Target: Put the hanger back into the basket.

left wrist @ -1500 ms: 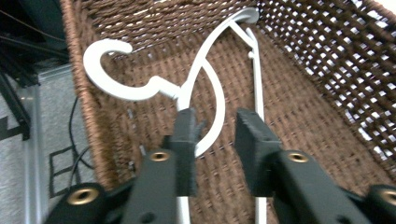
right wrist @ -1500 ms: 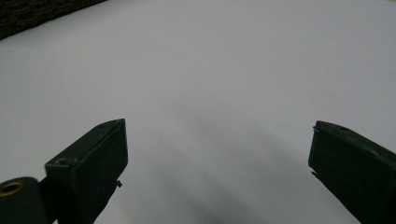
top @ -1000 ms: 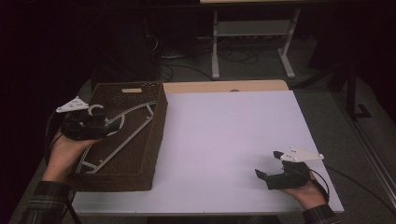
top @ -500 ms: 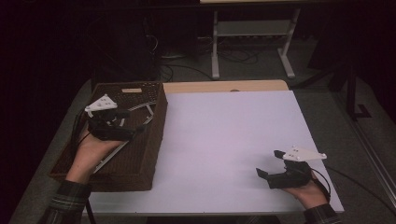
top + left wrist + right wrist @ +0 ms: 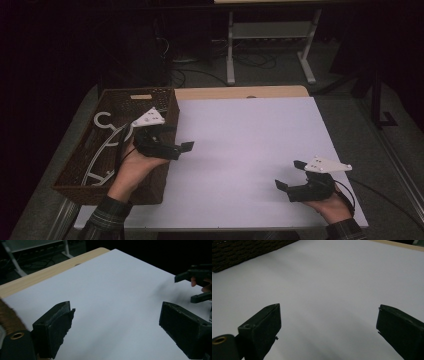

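The white hanger (image 5: 107, 145) lies in the brown wicker basket (image 5: 165, 100), its hook toward the far end and its curved arms running back toward my side; it sits just behind and to the left of my left gripper (image 5: 186, 146), not touching it. That gripper hangs over the basket's right wall, its jaws pointing out across the white sheet (image 5: 250, 145). In the left gripper view I see those jaws spread wide with nothing between them, only the bare sheet ahead and a sliver of basket weave (image 5: 7, 317) at the near left. Beyond the jaws, off to the far right, I can make out my other gripper (image 5: 197, 286), well apart. My right gripper (image 5: 291, 175) rests low near the front right part of the sheet, held in my right hand (image 5: 332, 207), its jaws aimed leftward toward the basket. In the right gripper view its jaws are also wide apart and holding nothing, with the sheet under them and the dark basket wall (image 5: 249, 251) far ahead at upper left. A wooden table edge (image 5: 240, 92) runs past the sheet's far side.
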A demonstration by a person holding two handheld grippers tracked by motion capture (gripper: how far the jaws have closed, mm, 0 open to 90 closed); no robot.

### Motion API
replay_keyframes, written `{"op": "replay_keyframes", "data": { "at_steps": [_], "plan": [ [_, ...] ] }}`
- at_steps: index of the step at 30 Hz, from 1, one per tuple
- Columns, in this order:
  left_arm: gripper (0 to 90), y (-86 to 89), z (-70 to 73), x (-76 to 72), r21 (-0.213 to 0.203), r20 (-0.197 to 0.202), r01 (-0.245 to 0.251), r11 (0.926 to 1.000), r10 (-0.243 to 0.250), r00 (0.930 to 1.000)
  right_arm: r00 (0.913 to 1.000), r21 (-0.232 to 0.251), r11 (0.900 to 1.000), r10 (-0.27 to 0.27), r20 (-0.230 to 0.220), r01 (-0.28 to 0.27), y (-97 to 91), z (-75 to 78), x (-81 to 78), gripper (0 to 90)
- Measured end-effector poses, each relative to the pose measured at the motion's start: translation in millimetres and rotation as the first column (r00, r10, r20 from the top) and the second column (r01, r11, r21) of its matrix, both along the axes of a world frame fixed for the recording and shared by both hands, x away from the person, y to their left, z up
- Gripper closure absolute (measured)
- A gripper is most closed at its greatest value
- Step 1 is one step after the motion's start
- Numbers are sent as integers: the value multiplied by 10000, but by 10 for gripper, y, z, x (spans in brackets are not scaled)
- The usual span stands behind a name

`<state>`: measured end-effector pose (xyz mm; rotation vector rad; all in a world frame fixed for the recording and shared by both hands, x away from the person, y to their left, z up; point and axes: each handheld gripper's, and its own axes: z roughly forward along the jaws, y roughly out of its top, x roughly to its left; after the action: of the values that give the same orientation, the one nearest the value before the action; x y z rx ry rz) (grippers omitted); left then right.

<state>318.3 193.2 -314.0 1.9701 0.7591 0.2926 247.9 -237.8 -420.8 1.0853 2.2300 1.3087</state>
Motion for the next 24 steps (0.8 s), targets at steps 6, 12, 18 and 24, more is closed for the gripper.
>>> {"op": "replay_keyframes", "data": {
  "at_steps": [6, 12, 18, 24],
  "plan": [
    [108, -316, -158, -59, 56, -87, 461, 9989, -461, 9989, 10000, 57, 10000, 19, 50, -19, -5, 9, -6, 52],
    [108, -544, -341, -124, 95, -221, 866, 9962, -864, 9960, 10000, 92, 10000, 9, 21, -9, -11, 8, -9, 54],
    [106, -710, -624, -195, 108, -327, 1234, 9923, -1230, 9919, 10000, 73, 10000, 42, 26, -42, -15, 6, -9, 54],
    [86, -711, -846, -241, 469, -148, 1299, 9904, -1293, 9915, 10000, 87, 9999, 66, -33, -66, -15, -5, -10, 54]
  ]
}}
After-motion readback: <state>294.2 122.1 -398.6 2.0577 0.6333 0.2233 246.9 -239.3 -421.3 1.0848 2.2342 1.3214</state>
